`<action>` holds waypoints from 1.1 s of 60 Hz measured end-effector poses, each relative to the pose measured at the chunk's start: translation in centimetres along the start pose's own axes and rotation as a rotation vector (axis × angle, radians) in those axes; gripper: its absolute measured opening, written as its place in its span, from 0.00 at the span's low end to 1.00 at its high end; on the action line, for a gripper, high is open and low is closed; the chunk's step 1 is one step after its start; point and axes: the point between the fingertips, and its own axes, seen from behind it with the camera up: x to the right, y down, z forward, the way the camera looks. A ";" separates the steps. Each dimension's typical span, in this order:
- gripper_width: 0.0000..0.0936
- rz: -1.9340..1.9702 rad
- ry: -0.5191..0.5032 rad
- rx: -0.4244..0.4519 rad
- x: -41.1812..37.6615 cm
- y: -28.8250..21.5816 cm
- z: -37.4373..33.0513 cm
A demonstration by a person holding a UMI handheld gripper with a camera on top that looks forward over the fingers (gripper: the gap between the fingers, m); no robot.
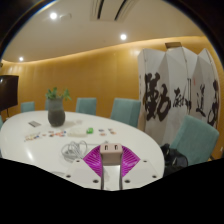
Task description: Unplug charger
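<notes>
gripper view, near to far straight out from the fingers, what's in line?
Gripper, fingers closed on the white charger → coiled white cable on the white table → small items mid-table → potted plant → teal chairs → orange wall.

- You're in a meeting room: a long white oval table ringed by teal chairs.
- Wood-panelled wall, recessed ceiling lights, a calligraphy folding screen, a potted plant.
</notes>
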 end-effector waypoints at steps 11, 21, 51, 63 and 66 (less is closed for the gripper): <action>0.28 0.019 0.039 -0.294 4.8 12.5 4.6; 0.47 0.037 0.024 -0.355 5.1 15.3 6.2; 0.94 -0.045 0.067 -0.262 5.0 11.7 -3.2; 0.93 -0.058 0.056 -0.225 3.9 9.9 -9.8; 0.93 -0.064 0.062 -0.215 4.1 9.5 -11.2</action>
